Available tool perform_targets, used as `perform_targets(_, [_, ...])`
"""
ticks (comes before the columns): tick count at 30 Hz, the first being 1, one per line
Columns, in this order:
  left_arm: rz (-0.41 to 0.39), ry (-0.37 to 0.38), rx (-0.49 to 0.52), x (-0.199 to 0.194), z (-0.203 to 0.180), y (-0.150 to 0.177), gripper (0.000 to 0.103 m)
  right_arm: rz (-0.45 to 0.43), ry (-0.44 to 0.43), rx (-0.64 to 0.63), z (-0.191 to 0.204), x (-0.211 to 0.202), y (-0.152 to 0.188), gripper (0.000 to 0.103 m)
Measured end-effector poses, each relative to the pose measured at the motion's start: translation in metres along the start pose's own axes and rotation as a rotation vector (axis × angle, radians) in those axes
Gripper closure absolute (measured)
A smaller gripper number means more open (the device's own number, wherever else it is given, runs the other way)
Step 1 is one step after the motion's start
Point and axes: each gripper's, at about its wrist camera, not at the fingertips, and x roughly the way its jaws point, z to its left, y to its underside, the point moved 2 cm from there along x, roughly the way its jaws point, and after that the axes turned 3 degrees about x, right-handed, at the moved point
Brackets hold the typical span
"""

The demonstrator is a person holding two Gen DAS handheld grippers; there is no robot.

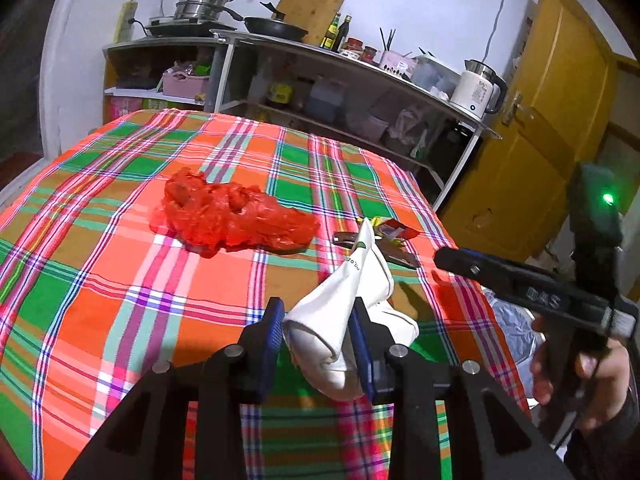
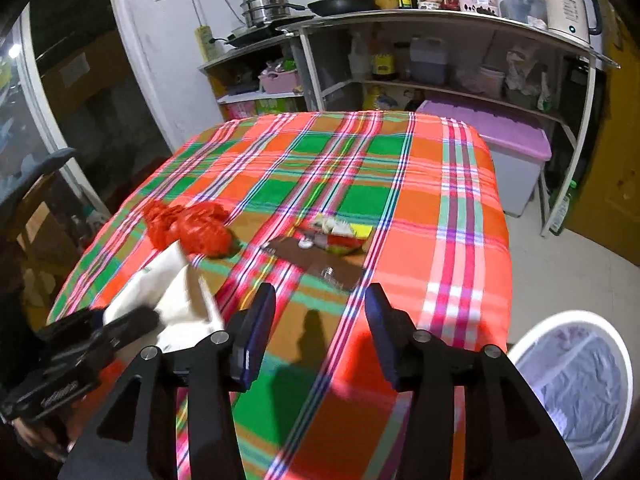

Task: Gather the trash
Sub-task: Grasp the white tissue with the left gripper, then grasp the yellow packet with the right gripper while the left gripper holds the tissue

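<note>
The kettle [image 2: 567,4] shows "55"; the right tongs [image 1: 452,258] read "DAS".

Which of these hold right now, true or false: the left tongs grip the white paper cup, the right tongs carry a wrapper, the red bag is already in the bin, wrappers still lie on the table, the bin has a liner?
1. The left tongs grip the crushed white paper cup. True.
2. The right tongs carry a wrapper. False: nothing is between them.
3. The red plastic bag is in the bin. False: it lies on the plaid tablecloth.
4. Wrappers lie on the table. True.
5. The white bin beside the table has a liner. True.
</note>
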Motion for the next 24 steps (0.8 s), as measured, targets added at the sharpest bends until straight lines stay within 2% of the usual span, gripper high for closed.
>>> perform_targets(8, [0.001,0.014,-0.024,0.004,0.013,0.002,0.070,-0.004,0.035,-0.074,0.013,0.028,-0.026,0.054])
perform_targets(14, [0.009,0.034,-0.031,0.010,0.017,0.004,0.070,0.031,0.063,-0.130,0.019,0.054,-0.035,0.054])
perform_targets(18, [0.016,0.043,-0.034,0.013,0.018,0.004,0.070,0.049,0.088,-0.125,0.014,0.065,-0.036,0.054])
perform_targets(21, [0.020,0.049,-0.035,0.015,0.019,0.004,0.070,0.071,0.074,-0.074,0.007,0.068,-0.036,0.054])
perform_targets(24, [0.021,0.050,-0.035,0.016,0.019,0.004,0.070,0.073,0.051,-0.039,0.000,0.066,-0.035,0.060])
